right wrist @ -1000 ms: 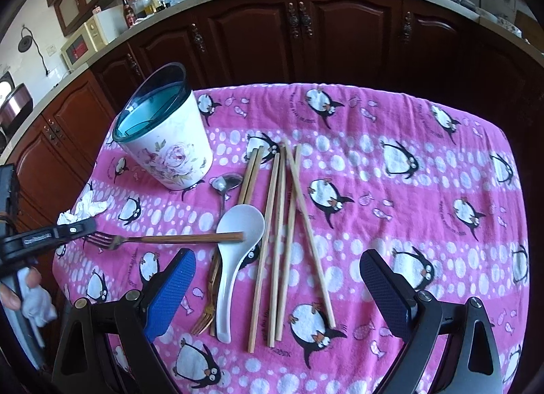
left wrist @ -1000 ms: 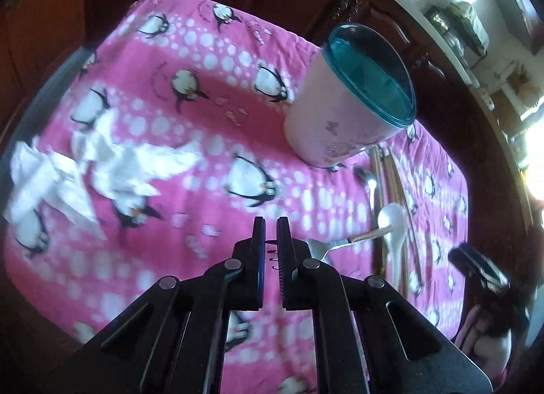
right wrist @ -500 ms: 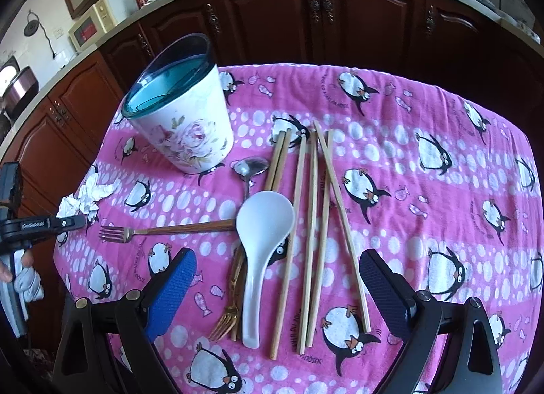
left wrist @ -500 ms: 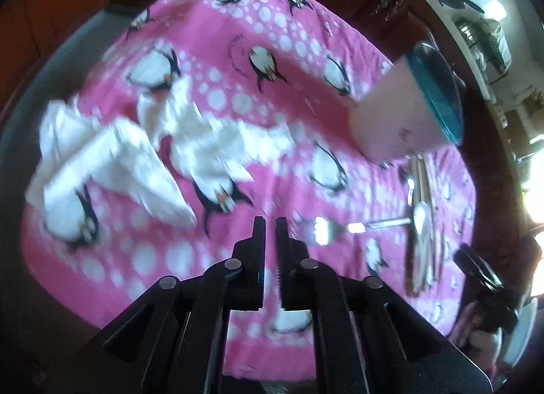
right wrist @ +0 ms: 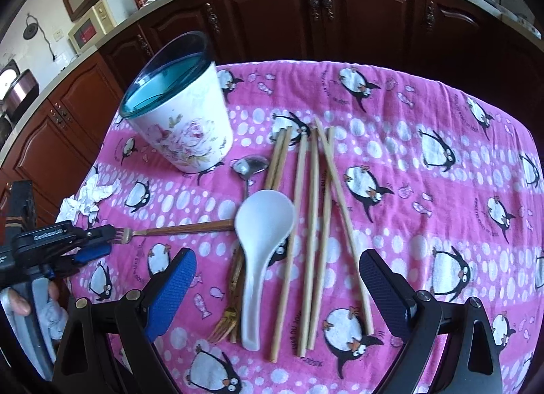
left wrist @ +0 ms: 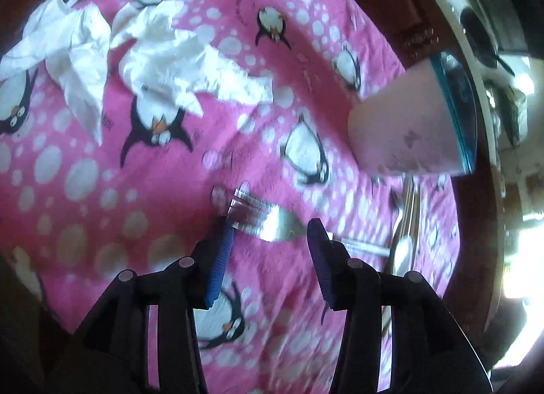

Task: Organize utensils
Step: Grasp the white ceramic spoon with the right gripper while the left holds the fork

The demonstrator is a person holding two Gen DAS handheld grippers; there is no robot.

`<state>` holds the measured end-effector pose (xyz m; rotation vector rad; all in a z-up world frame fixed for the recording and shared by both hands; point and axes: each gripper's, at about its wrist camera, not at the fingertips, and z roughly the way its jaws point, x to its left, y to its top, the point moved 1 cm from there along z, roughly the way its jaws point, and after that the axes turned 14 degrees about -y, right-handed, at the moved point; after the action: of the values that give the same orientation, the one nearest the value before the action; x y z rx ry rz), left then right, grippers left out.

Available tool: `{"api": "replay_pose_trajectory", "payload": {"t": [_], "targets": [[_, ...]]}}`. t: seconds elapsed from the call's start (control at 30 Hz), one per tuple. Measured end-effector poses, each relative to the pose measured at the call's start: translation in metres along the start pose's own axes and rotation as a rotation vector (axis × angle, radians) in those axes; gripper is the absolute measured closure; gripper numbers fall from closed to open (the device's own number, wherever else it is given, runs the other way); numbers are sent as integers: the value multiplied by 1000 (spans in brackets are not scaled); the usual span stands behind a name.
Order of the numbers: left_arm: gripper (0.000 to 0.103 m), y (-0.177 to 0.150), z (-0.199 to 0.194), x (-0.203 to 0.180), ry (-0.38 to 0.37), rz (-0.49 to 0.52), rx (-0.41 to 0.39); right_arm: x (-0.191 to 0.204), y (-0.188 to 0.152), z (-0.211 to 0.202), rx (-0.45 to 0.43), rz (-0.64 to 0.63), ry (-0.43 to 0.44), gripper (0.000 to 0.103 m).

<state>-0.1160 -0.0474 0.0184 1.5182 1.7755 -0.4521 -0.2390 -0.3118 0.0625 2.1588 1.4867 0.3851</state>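
Fork pickup in hand: the left claw, jaws just opened and not yet gripping, straddles the head of the fork lying on the surface short of the cup; next, close and lift; right claw hovers apart, empty

I take the cup as my mark, standing on the cloth. Just right of its foot lies the small spoon, then the chopsticks side by side. Nearer me than the cup sits the ladle spoon, its bowl touching the handle of the fork, which runs off leftward. Left of the cup lies the crumpled tissue.
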Motion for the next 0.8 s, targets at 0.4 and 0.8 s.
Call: {"api": "replay_pose_trajectory", "payload": {"t": [0.4, 0.8], "targets": [[94, 40, 26, -13, -11, 134, 66, -10, 25, 29, 21, -15, 32, 23], [95, 75, 22, 2, -96, 215, 203, 8, 50, 79, 113, -182, 184, 46]]}}
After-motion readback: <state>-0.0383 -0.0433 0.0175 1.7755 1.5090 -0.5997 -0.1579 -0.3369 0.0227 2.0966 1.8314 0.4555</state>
